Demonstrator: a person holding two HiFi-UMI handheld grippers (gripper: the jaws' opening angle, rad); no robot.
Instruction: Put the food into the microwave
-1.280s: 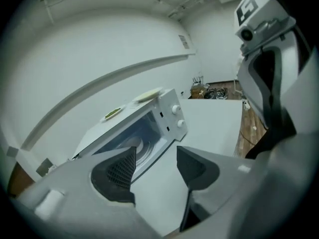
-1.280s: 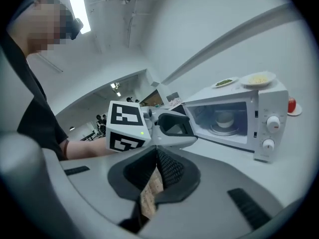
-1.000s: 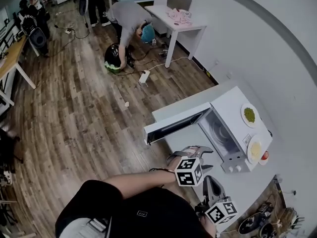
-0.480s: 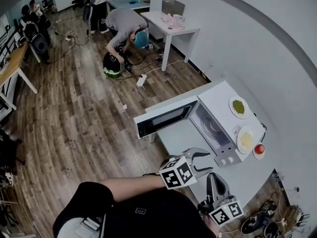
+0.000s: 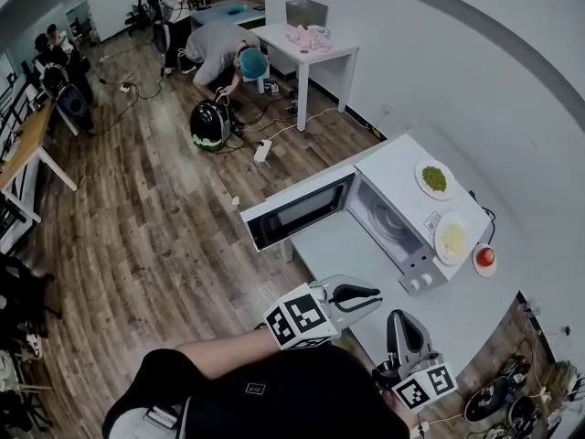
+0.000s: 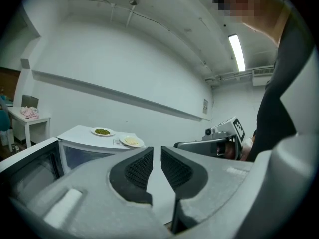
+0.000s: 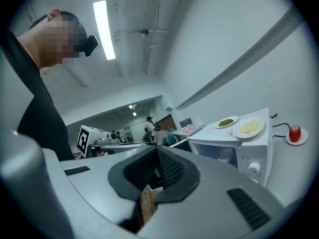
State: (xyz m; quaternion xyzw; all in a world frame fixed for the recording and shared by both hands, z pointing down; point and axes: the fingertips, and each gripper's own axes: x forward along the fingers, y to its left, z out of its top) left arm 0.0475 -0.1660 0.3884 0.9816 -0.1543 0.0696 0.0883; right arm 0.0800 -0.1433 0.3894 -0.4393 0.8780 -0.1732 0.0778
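The white microwave (image 5: 402,210) stands on the counter with its door (image 5: 294,210) swung open and its cavity showing. On its top lie a plate of green food (image 5: 434,179) and a plate of yellow food (image 5: 454,238). A red tomato (image 5: 485,257) sits on a small dish beside it. My left gripper (image 5: 368,297) hovers in front of the microwave. Its jaws are closing, a narrow gap is left, and nothing is between the pads (image 6: 139,168). My right gripper (image 5: 402,320) is lower right of it and looks shut and empty (image 7: 157,156). Both plates (image 7: 226,122) (image 7: 249,128) show in the right gripper view.
The white counter (image 5: 462,314) runs to the wall on the right. The open door overhangs the wooden floor (image 5: 155,218). A white table (image 5: 306,42) and several people stand far back. One person bends over a helmet-like object (image 5: 208,122). Cables and gear lie at lower right (image 5: 507,401).
Both grippers have pulled back from the microwave toward my body and risen. The left gripper has rolled and its jaws have gone from wide open to nearly closed. The door stays open.
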